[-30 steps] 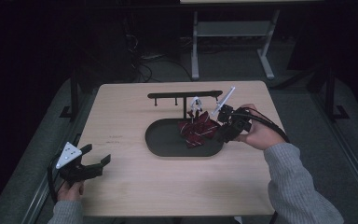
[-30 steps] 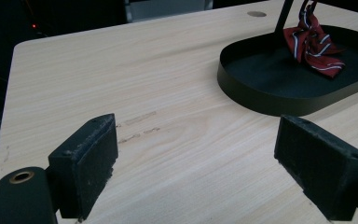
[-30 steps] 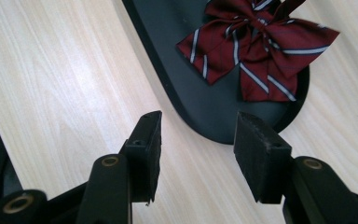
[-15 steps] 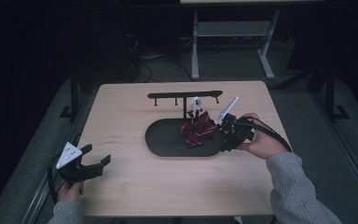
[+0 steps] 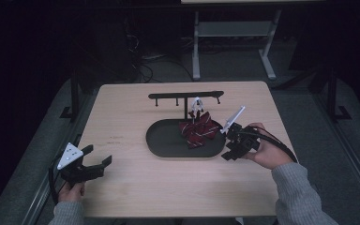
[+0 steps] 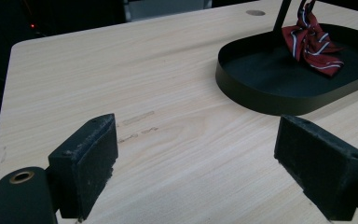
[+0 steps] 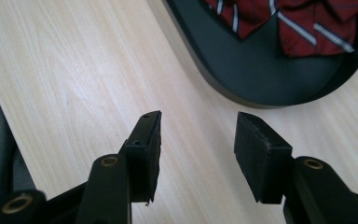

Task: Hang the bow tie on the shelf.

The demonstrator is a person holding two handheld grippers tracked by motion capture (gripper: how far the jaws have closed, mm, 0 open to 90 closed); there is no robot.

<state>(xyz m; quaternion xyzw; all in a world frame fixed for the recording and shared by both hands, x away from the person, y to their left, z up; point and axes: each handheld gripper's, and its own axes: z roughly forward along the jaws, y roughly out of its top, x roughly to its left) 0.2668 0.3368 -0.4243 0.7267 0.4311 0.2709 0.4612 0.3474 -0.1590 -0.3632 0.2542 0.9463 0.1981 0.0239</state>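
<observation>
At the far left I see my left gripper (image 5: 98,165) held low over the near left corner of the table (image 5: 126,117), its grey plate on top and its jaws spread wide with nothing between them. Through the left gripper view the two black pads (image 6: 91,161) stand well apart above bare wood, and the tray (image 6: 261,95) sits ahead and to the right of them. Moving right in the high view, the black oval tray (image 5: 161,140) lies near the middle of the table, with a thin black rack (image 5: 186,95) rising from its far side and a crossbar running level above it. The tie (image 5: 198,131), dark red with pale stripes, lies bunched in the right half of the tray, close to the post, and a small white piece sits at its top near the bar; I cannot tell whether that piece hangs from the rack. Just right of the tray I hold my right gripper (image 5: 228,149), at the tray's right end and pointing toward it. In the right gripper view its jaws are open and empty over the wood, just short of the tray's rim, with the tie (image 7: 303,28) beyond them inside the tray and apart from both pads.
</observation>
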